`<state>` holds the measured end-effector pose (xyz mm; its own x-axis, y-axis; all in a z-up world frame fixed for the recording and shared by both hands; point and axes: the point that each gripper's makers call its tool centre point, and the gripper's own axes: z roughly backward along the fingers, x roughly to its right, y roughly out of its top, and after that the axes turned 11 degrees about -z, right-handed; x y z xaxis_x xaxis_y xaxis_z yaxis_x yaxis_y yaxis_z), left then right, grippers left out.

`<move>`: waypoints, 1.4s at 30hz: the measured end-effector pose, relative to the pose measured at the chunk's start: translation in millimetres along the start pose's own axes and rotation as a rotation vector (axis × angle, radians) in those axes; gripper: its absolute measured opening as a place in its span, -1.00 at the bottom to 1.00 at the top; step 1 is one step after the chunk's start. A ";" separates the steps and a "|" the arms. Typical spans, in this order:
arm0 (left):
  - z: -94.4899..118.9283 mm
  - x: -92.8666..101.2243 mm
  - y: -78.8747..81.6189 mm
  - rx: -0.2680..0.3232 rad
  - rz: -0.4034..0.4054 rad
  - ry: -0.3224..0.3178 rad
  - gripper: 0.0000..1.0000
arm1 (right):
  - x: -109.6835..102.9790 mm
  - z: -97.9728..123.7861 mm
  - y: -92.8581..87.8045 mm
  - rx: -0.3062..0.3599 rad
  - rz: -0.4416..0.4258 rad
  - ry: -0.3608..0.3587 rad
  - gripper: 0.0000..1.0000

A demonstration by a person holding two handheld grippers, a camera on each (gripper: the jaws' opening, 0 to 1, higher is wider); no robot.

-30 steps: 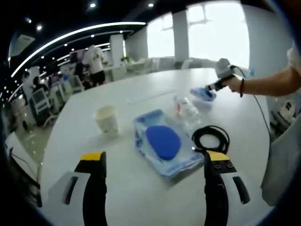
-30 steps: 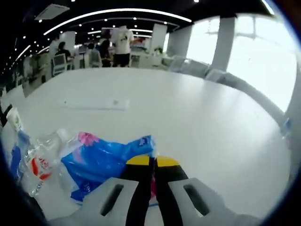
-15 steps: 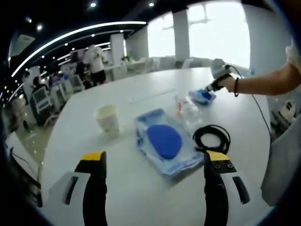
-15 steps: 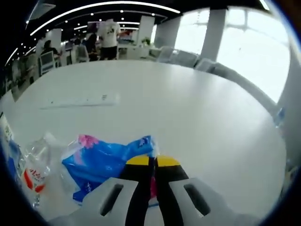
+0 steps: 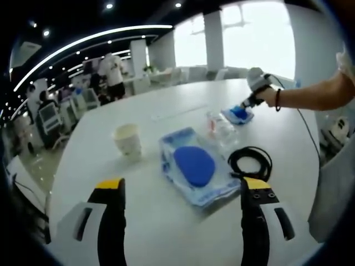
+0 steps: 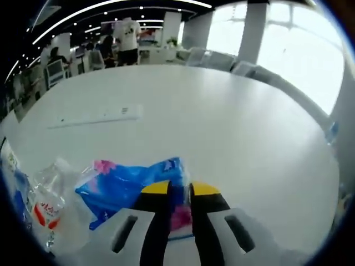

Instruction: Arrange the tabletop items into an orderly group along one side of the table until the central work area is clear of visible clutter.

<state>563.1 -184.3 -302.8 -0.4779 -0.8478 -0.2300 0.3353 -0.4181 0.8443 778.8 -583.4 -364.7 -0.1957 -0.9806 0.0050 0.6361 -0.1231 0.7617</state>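
In the left gripper view my left gripper (image 5: pixel 183 185) hangs open above the near side of the white table (image 5: pixel 111 160). Ahead of it lie a paper cup (image 5: pixel 128 139), a clear pack with a blue oval pad (image 5: pixel 194 166), a black coiled cable (image 5: pixel 250 160) and a crumpled clear bottle (image 5: pixel 221 128). Farther off, a hand holds my right gripper (image 5: pixel 247 104) over a blue packet (image 5: pixel 238 114). In the right gripper view my right gripper (image 6: pixel 181 188) has its jaws slightly parted, and the blue-and-pink packet (image 6: pixel 127 185) lies on the table between and under them.
A white power strip (image 6: pixel 94 116) lies beyond the packet, and the crumpled bottle (image 6: pixel 47 202) sits left of it. The far table surface (image 6: pixel 233 127) is bare white. Chairs and people stand in the room beyond the table.
My right gripper's jaws, pressed together on the packet before, now stand slightly apart. The packet and right gripper have shifted a little farther across the table. The left gripper has held still.
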 end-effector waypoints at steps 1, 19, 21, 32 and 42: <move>0.1 -0.2 0.0 -0.001 -0.003 0.001 0.66 | -1.7 1.1 3.0 0.009 0.003 0.013 -0.53; -0.1 3.8 6.4 0.018 -0.005 -0.012 0.71 | -28.6 24.7 21.4 0.030 0.023 0.152 0.40; -0.2 4.9 7.1 0.018 -0.009 -0.016 0.71 | -33.1 28.3 19.7 0.019 0.024 0.167 0.47; -2.0 11.9 12.4 0.034 -0.016 -0.038 0.78 | -63.9 57.8 8.0 -0.036 0.035 0.243 0.72; -3.8 24.7 19.1 0.046 -0.025 -0.073 0.85 | -106.4 80.3 -1.9 -0.062 0.000 0.326 0.82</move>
<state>560.8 -214.5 -294.2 -0.5444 -0.8104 -0.2165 0.2860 -0.4220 0.8603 738.5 -466.6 -314.7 0.0466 -0.9765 -0.2102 0.6823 -0.1226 0.7208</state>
